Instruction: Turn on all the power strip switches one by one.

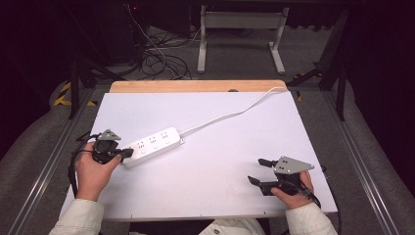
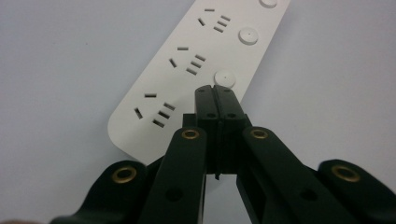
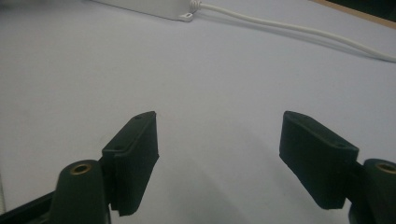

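Note:
A white power strip with three socket groups and round buttons lies at an angle on the white table top. My left gripper is shut with nothing between its jaws, and its tips sit over the strip's near end, right beside the nearest round button. Whether they touch it I cannot tell. My right gripper stands open and empty over bare table at the lower right. The far end of the power strip lies beyond it.
The strip's white cable runs up and right to the table's wooden back edge. Behind the table, tangled dark cables and a white metal frame stand on the floor.

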Motion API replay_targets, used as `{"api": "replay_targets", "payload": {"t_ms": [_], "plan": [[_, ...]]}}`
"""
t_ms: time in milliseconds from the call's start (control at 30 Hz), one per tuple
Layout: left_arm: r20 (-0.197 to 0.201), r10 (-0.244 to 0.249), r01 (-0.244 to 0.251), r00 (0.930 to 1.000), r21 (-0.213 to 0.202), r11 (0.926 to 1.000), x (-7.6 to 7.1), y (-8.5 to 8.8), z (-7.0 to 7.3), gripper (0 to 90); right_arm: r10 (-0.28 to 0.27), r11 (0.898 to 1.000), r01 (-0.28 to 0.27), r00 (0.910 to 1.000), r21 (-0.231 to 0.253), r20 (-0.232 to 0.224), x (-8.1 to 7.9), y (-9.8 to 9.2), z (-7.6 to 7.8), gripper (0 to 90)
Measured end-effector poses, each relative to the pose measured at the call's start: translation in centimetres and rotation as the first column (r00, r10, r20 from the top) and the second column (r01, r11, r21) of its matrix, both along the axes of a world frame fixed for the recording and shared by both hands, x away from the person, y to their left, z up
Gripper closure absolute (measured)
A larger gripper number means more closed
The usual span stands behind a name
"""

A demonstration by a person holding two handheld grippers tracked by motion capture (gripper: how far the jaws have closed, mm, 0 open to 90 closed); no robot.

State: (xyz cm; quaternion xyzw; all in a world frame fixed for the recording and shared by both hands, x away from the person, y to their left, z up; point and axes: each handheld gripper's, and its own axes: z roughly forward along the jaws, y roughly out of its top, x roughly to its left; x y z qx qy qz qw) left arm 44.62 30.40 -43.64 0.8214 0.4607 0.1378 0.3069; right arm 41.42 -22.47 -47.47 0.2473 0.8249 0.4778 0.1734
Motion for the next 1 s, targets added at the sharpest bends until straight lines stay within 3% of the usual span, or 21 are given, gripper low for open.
{"api": "replay_targets", "payload": {"t_ms": [533, 767, 900, 933, 1000], "plan": [[-0.024, 0.005, -0.004, 0.9997, 0.056, 0.9984, 0.6, -0.3, -0.8, 89.9, 0.003, 1.000, -0.003, 1.0000, -0.001, -0.002, 0.0, 0.0, 0.0, 28.5], [-0.006, 0.014, -0.013, 0.9999, 0.044, 0.9989, 0.4, -0.3, -1.0, 90.0, 0.002, 1.000, -0.002, 1.0000, -0.002, 0.001, 0.0, -0.1, 0.0, 28.5], [0.009, 0.012, -0.013, 0.9999, 0.073, 0.9973, 0.4, -0.6, -1.0, 90.0, 0.004, 1.000, -0.004, 1.0000, -0.001, 0.001, -0.1, -0.1, 0.0, 28.5], [0.023, 0.004, -0.006, 0.9997, 0.102, 0.9948, 0.4, -0.8, -1.0, 90.0, 0.004, 1.000, -0.004, 1.0000, 0.000, 0.001, -0.1, -0.1, 0.0, 28.5], [0.017, 0.007, -0.008, 0.9998, 0.096, 0.9954, 0.3, -0.9, -1.0, 90.0, 0.004, 1.000, -0.004, 1.0000, 0.000, 0.002, -0.1, -0.1, 0.0, 28.5]]}}
